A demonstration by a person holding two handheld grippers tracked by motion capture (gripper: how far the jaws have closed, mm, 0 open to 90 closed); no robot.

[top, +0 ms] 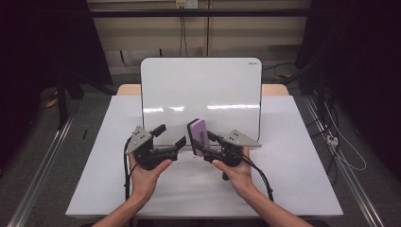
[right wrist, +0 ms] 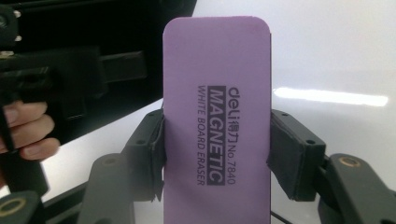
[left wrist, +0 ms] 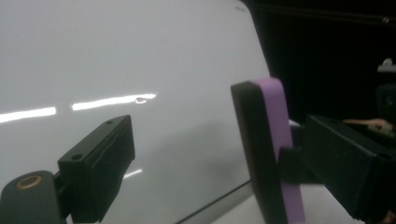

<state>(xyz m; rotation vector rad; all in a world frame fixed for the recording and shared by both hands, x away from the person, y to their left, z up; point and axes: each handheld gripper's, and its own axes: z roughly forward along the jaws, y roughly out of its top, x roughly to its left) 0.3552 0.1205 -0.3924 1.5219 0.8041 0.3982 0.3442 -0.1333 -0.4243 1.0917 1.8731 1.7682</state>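
The whiteboard (top: 201, 94) is glossy and smooth, mirroring light streaks. The eraser (right wrist: 217, 121) looks matt purple foam. The bench (top: 293, 156) is matt white.

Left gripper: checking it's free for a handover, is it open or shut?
Open: the left gripper holds nothing, jaws spread; the eraser sits in the right gripper.
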